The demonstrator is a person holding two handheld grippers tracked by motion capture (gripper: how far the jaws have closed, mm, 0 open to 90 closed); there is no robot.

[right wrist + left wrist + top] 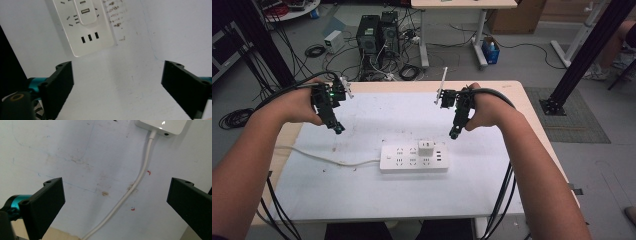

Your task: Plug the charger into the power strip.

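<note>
A white power strip (413,157) lies in the middle of the white table, with a small white charger (426,147) plugged into its top right socket. Its white cable (327,159) runs off to the left. My left gripper (338,129) hovers above the table, left of the strip and over the cable (135,185), jaws wide apart and empty. My right gripper (454,134) hangs just above and right of the charger, also open with nothing between its jaws. In the right gripper view the strip's end (86,32) and the charger (86,12) sit ahead, beyond the jaws.
The white mat (362,195) covers most of the wooden table; its surface carries brown stains (105,193) and small red marks. Beyond the far edge stand computer towers (377,35), tangled cables and another table's legs. Black frame posts rise at both sides.
</note>
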